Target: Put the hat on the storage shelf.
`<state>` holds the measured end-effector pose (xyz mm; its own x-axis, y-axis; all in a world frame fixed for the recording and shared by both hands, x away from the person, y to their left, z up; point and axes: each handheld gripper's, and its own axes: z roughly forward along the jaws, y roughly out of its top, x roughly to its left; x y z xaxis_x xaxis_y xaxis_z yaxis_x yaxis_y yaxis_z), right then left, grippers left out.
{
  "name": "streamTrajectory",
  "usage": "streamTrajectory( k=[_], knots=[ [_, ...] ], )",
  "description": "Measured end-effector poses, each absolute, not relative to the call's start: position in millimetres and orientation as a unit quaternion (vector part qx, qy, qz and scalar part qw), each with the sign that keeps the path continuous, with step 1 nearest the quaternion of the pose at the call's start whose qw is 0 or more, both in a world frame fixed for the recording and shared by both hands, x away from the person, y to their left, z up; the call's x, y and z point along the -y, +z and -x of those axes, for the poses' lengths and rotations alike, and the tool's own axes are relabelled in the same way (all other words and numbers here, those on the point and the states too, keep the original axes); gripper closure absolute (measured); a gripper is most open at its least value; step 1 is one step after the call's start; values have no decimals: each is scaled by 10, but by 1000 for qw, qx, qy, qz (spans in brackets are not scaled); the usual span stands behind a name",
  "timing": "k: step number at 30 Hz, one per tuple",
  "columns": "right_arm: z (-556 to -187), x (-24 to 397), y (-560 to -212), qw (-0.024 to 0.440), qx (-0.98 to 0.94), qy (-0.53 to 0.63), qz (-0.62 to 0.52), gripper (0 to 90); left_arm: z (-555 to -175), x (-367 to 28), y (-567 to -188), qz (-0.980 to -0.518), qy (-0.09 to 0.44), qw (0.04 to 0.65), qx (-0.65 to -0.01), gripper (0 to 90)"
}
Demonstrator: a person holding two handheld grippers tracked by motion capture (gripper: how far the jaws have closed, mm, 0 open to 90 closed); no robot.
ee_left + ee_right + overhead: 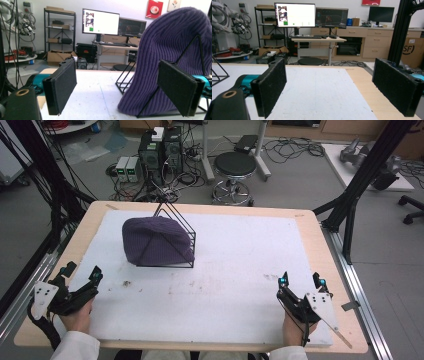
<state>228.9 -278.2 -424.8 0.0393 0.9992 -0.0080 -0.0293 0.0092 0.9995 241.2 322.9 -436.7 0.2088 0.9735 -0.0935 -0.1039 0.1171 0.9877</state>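
We hold the left gripper (81,272) and right gripper (302,281) with jaws spread wide and empty at the table's near corners, the purple beanie (152,240) draped over the wire stand (175,227) near the far left

The purple hat (172,57) hides most of its wire stand (125,82).

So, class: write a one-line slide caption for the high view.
Purple knit hat draped over black wire stand; both open tongs wait apart at the table's near edge.
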Motion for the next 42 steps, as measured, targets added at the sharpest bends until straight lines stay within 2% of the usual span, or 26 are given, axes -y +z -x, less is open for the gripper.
streamTrajectory(
  k=[9, 17, 42],
  knots=[
    [-2287, 2870, -4359, 502, -494, 486, -518, 116, -2398, -3231, -4400, -509, 445, 589, -443, 167],
    [-2256, 2963, -4423, 482, -472, 492, -550, 116, -2364, -3259, -4427, -506, 443, 589, -449, 166],
    [-2263, 2942, -4409, 494, -475, 492, -538, 116, -2379, -3246, -4401, -498, 405, 624, -446, 169]
  ],
)
